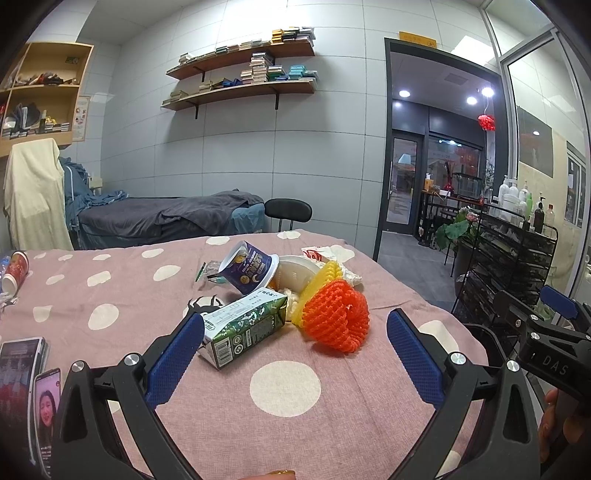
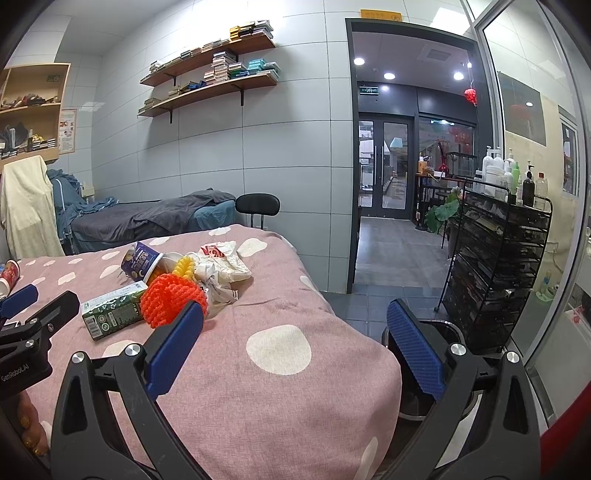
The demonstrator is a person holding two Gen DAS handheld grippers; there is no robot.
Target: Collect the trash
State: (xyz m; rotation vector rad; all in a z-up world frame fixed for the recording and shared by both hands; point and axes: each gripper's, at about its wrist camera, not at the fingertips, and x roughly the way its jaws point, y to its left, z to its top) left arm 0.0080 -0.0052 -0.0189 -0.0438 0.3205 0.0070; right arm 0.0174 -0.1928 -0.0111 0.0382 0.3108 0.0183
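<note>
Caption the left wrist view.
Open left gripper faces a green carton and orange foam net on a polka-dot bedspread.

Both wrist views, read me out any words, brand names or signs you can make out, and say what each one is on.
"DAS": black body of the right gripper, seen in the left wrist view.
"GenRobot.AI": black body of the left gripper, seen in the right wrist view.
Green and white drink carton: print too small to read.
Purple paper cup: lettering blurred.
Yellow sign above the doorway: unreadable.
Green exit sign: too small.
</note>
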